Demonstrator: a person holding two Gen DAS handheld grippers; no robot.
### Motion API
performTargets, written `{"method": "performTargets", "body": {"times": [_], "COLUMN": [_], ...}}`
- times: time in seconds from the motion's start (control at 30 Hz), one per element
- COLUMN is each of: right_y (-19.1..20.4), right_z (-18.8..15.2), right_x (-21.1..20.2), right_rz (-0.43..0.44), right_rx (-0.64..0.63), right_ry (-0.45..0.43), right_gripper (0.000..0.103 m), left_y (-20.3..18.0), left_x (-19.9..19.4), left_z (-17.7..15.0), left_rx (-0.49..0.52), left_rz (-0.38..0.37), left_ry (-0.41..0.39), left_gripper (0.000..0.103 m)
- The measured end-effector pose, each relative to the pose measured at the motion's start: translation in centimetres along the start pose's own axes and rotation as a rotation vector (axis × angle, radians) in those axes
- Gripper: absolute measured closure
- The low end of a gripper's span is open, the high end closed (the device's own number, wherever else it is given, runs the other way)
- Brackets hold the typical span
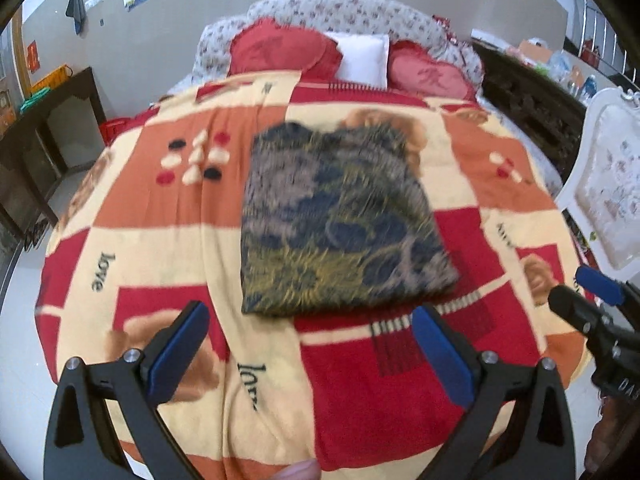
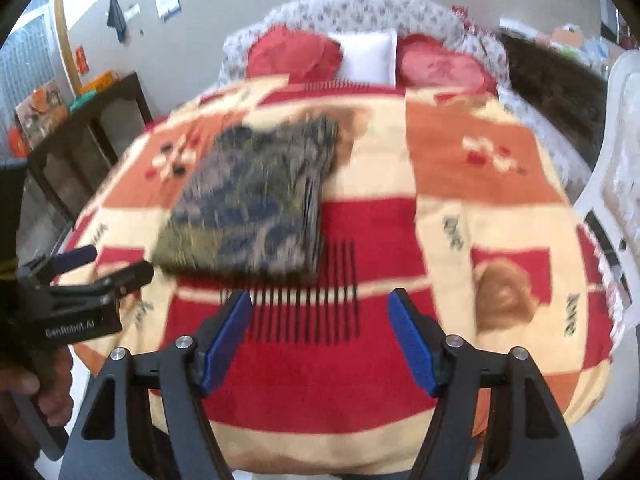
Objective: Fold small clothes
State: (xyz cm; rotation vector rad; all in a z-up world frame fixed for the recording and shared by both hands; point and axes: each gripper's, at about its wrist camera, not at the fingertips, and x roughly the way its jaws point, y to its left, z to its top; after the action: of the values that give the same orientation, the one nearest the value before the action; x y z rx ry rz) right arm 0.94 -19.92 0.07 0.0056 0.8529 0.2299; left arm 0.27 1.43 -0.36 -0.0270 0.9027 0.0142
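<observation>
A folded dark garment (image 1: pixel 336 220) with a navy, yellow and grey pattern lies flat on the bed blanket (image 1: pixel 160 208); the right wrist view shows the garment (image 2: pixel 252 204) left of centre. My left gripper (image 1: pixel 308 328) hovers above the blanket just short of the garment's near edge, open and empty. My right gripper (image 2: pixel 320 316) is also open and empty, above the red blanket patch to the right of the garment. The right gripper (image 1: pixel 576 286) appears at the right edge of the left wrist view, the left gripper (image 2: pixel 116 264) at the left edge of the right wrist view.
Red cushions (image 1: pixel 280 52) and a white pillow (image 1: pixel 362 58) lie against a floral headboard (image 1: pixel 340 12). A dark wooden table (image 1: pixel 48 128) stands left of the bed, a white chair (image 1: pixel 612 184) to the right. A hand (image 2: pixel 24 384) holds the left gripper's handle.
</observation>
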Motion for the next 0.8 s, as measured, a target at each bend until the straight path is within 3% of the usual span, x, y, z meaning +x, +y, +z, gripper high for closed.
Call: {"method": "performTargets", "body": {"times": [0.2, 0.8], "right_y": [0.1, 0.9], "right_z": [2.3, 2.9], "right_x": [-2.1, -2.3], "right_rz": [0.005, 0.042], "right_rx": [-0.029, -0.059], "right_ry": [-0.04, -0.043], "right_gripper": [0.031, 0.031], "left_y": [-0.6, -2.0], "left_x": [-1.8, -2.9], "left_z": [1.6, 2.8], "left_rx": [0.007, 0.033], "left_rz": [-0.001, 0.017], "left_ry": [-0.032, -0.062], "left_gripper": [0.0, 0.0]}}
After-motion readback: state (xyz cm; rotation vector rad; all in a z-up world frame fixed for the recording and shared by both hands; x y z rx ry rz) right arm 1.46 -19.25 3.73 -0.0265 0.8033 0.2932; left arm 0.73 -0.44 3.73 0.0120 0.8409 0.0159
